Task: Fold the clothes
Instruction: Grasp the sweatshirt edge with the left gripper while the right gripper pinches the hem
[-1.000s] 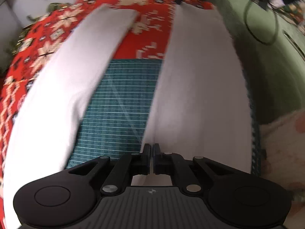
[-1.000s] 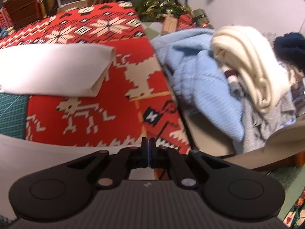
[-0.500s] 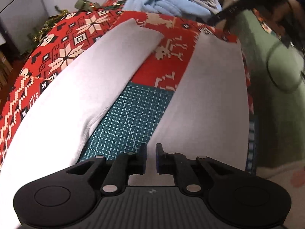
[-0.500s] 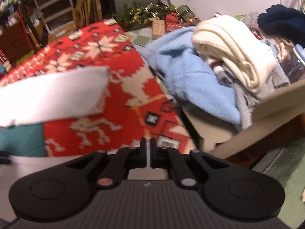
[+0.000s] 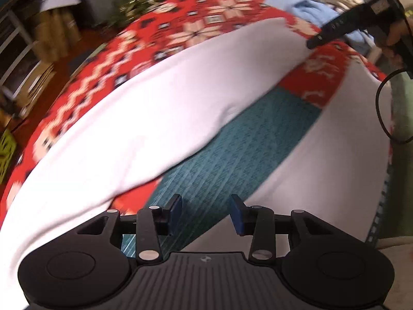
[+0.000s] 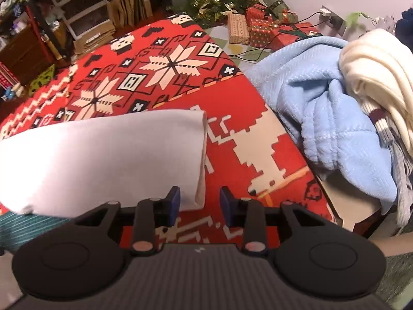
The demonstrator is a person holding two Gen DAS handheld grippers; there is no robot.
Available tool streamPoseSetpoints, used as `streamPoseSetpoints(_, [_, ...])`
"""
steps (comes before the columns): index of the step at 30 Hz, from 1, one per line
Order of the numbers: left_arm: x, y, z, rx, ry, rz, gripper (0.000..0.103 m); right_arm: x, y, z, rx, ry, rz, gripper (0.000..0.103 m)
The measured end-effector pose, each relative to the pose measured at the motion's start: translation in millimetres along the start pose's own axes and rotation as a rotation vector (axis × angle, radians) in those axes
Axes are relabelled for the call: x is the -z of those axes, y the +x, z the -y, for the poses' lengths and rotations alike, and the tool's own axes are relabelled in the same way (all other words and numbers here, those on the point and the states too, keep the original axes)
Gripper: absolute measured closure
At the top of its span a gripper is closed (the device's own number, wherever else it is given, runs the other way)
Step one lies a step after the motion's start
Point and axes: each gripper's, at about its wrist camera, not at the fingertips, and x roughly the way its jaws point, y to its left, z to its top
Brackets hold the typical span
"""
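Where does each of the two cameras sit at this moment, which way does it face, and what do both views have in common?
Left wrist: sits on the left gripper, jaws open, facing along the white garment and green cutting mat; the right gripper and a hand show top right.
Right wrist: sits on the right gripper, jaws open, facing the garment's end, red patterned cloth and clothes pile; no hand is visible.
Shared: garment, red cloth, mat, pile.

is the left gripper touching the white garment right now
Apart. In the left wrist view the left gripper is open, with only the green cutting mat showing between its fingertips; the white garment lies clear to either side.
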Motion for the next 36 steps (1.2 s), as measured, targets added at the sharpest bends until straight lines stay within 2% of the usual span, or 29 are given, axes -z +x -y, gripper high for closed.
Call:
streamPoseSetpoints(1, [3.8, -1.4, -4.4, -0.004, -0.021, -0.003, 0.063, -0.4, 2.7, -2.7, 0.004, -0.010, -0.006, 0.071])
streamPoseSetpoints(2, [7.6, -2.4, -7.3, -0.006, -0.032, -0.006, 0.063, -0.3, 5.0, -6.0, 0.009, -0.024, -0.015, 0.089])
streamPoseSetpoints(3, [11.3, -3.4, -10.1, -0.009, -0.043, -0.009, 0.063, -0.7, 6.7, -9.2, 0.015, -0.040, -0.022, 0.101])
streamPoseSetpoints(6, [17.9, -5.7, -10.9, -0.002, -0.046, -0.007, 0.063, -4.9, 8.4, -17.9, 0.045, -0.106, -0.020, 0.102])
streamPoseSetpoints(10, [26.6, -8.7, -11.5, 0.009, -0.049, -0.004, 0.063, -30.1, 6.9, -16.9, 0.148, -0.175, 0.078, 0.103])
streamPoseSetpoints(13, [30.4, -10.3, -9.0, 0.001, -0.019, -0.001, 0.063, -51.5, 9.8, -6.4, 0.254, -0.180, 0.136, 0.103])
streamPoseSetpoints(16, [34.1, -10.6, -12.3, -0.010, -0.021, -0.004, 0.064, -64.7, 12.5, 15.8, 0.200, -0.067, 0.104, 0.103])
streamPoseSetpoints(19, [35.5, -11.5, -20.3, -0.018, -0.051, -0.004, 0.064, -65.2, 4.0, 21.1, 0.093, -0.046, 0.128, 0.100])
streamPoseSetpoints(22, [32.6, -11.7, -30.0, -0.031, -0.062, 0.001, 0.064, -66.5, 3.7, 15.9, 0.001, -0.075, 0.125, 0.076])
streamPoseSetpoints(24, [28.2, -12.5, -38.2, -0.051, -0.061, 0.010, 0.064, -70.0, 13.7, 5.9, -0.004, -0.114, 0.095, 0.074])
streamPoseSetpoints(26, [22.8, -13.3, -47.5, -0.073, -0.058, 0.020, 0.063, -73.6, 26.1, -4.0, -0.007, -0.149, 0.058, 0.067])
streamPoseSetpoints(28, [18.4, -12.5, -58.3, -0.092, -0.065, 0.024, 0.063, -75.8, 36.3, -8.3, -0.010, -0.149, 0.034, 0.067])
streamPoseSetpoints(30, [14.1, -11.7, -69.2, -0.111, -0.073, 0.027, 0.063, -77.5, 44.9, -9.9, -0.013, -0.134, 0.022, 0.070])
streamPoseSetpoints(31, [12.0, -11.2, -74.7, -0.120, -0.076, 0.029, 0.062, -78.9, 47.3, -10.4, -0.015, -0.133, 0.025, 0.076])
streamPoseSetpoints(32, [10.8, -10.5, -79.5, -0.125, -0.081, 0.027, 0.062, -81.1, 48.7, -12.2, -0.020, -0.143, 0.025, 0.100])
streamPoseSetpoints(34, [8.7, -9.1, -88.2, -0.133, -0.093, 0.024, 0.062, -86.4, 46.2, -20.6, -0.002, -0.178, 0.036, 0.102])
streamPoseSetpoints(36, [6.8, -8.8, -95.5, -0.134, -0.107, 0.025, 0.062, -96.4, 37.6, -33.0, 0.025, -0.233, 0.086, 0.102])
